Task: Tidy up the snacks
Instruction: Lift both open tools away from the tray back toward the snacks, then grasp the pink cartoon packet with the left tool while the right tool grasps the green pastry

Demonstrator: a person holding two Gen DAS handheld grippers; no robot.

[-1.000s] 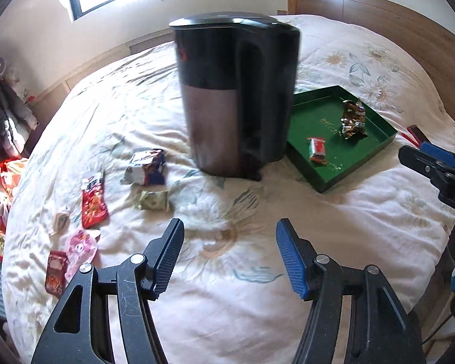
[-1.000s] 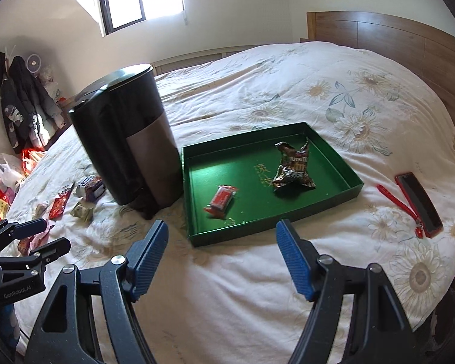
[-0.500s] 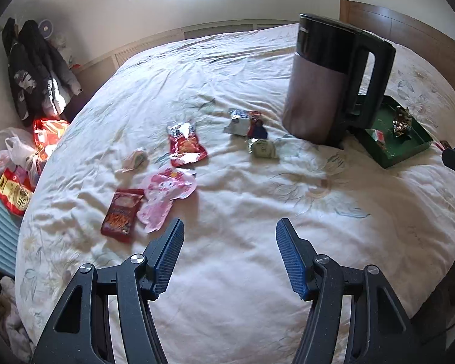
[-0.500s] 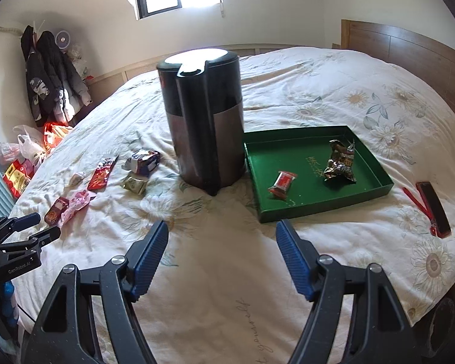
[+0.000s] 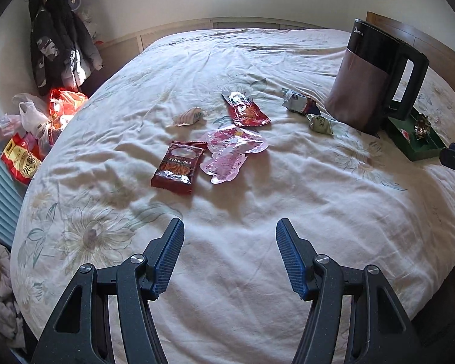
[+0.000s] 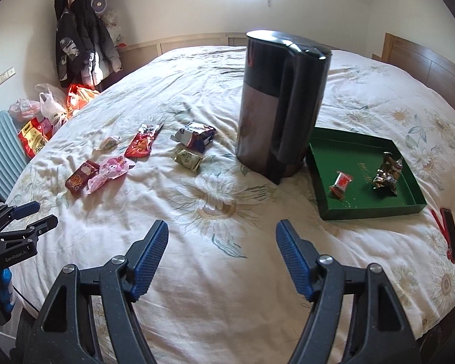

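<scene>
The left claw (image 5: 230, 256) hangs over the near part of a bed spread with a cream, flower-printed quilt (image 5: 227, 212), its blue-padded jaws standing wide with nothing between them. The right claw (image 6: 222, 256) hangs likewise, jaws wide and empty, over the same quilt.

Ahead of the left claw and a little to its left lies a flat dark red rectangular snack packet with a pale window on its face (image 5: 179, 167). Touching its right edge is a crumpled pink, glossy cartoon-printed pouch (image 5: 232, 151). Farther on lie a small pale striped wrapped sweet (image 5: 188, 116) and a long red foil packet with a silver top (image 5: 246, 109), well apart from the jaws. To the right of these sit a crumpled white, blue and dark red wrapper (image 5: 300, 103) and, just nearer, a small olive-green wrapped piece (image 5: 320, 123).

Beyond the right claw, straight ahead, a tall black and grey electric kettle (image 6: 280, 103) stands upright on the quilt. Just to its right, touching its base, lies a shallow green rectangular cardboard tray (image 6: 373, 209). Inside the tray are a small red wrapped candy (image 6: 340, 183) and a crinkled brown and silver foil wrapper (image 6: 387, 172), apart from each other. The loose snacks lie ahead and to the left of the right claw, the tray ahead and to its right.
</scene>
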